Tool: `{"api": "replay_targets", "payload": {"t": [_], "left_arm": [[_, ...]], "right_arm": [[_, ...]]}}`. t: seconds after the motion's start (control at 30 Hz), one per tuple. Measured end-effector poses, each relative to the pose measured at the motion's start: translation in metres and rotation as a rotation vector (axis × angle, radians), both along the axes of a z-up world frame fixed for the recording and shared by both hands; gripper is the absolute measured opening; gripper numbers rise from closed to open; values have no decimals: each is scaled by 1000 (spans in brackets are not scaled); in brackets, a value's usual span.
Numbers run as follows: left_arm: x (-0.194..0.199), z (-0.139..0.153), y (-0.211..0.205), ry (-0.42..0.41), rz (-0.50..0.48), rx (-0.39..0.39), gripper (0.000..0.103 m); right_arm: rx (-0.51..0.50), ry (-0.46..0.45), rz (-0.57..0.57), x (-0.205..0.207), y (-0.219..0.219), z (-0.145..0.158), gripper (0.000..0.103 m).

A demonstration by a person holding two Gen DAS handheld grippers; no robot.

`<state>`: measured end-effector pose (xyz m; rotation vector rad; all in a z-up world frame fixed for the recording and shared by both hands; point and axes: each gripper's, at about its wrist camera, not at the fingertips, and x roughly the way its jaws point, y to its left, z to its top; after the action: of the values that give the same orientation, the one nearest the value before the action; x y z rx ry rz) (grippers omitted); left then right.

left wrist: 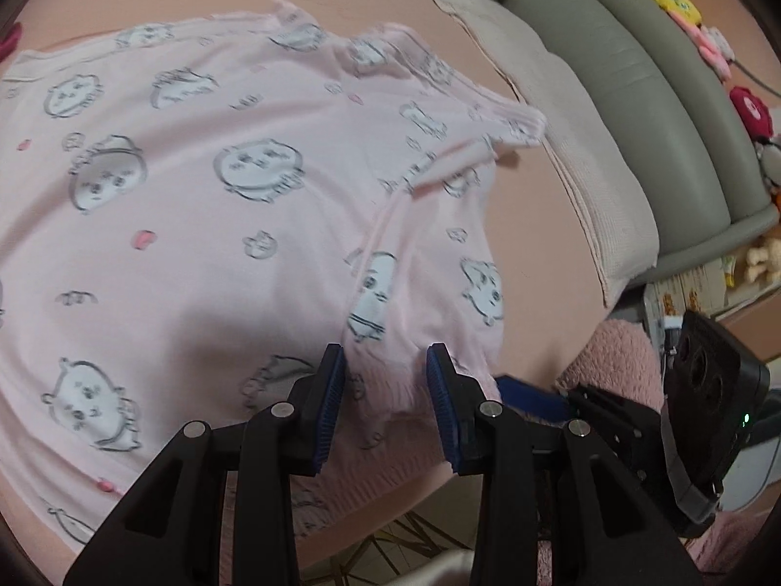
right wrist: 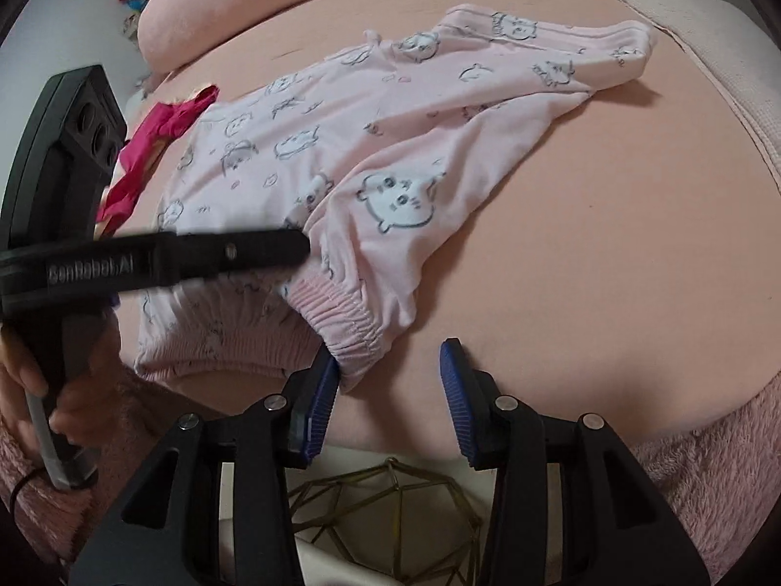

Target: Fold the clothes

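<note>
Pale pink pyjama trousers (left wrist: 205, 205) printed with grey-and-white cartoon faces lie spread on the pink bed sheet (left wrist: 532, 244). My left gripper (left wrist: 385, 381) is open, its blue pads on either side of the ribbed waistband (left wrist: 385, 390). In the right wrist view the trousers (right wrist: 390, 146) lie across the bed with the elastic waistband (right wrist: 341, 312) nearest me. My right gripper (right wrist: 388, 381) is open, its left pad touching the waistband corner. The left gripper (right wrist: 234, 254) shows there as a black bar pressing on the fabric.
A magenta garment (right wrist: 161, 136) lies at the far left of the trousers. A grey padded headboard (left wrist: 659, 112) and beige pillow (left wrist: 576, 156) lie to the right. A fluffy pink blanket (right wrist: 708, 478) hangs at the bed's near edge. A pink cushion (right wrist: 234, 5) sits far left.
</note>
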<state>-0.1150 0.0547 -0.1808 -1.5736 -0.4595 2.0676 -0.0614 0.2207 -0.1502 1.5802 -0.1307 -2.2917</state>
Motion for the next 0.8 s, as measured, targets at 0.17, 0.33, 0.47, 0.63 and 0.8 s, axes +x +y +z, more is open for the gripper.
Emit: {"api": "replay_targets", "payload": {"t": [0.17, 0.33, 0.47, 0.63, 0.8], "left_arm": [[-2, -1, 13, 22, -18, -65, 12], [7, 34, -6, 125, 61, -33, 10], [23, 65, -42, 198, 164, -26, 10], [55, 74, -90, 208, 271, -41, 10], [87, 57, -132, 143, 387, -26, 9]], "right_arm": [[7, 1, 29, 5, -1, 2, 43], [-97, 49, 10, 3, 9, 28, 44], [-179, 69, 23, -10, 5, 48, 46], [-95, 70, 141, -29, -46, 49, 46], [-14, 26, 220, -41, -91, 29, 46]]}}
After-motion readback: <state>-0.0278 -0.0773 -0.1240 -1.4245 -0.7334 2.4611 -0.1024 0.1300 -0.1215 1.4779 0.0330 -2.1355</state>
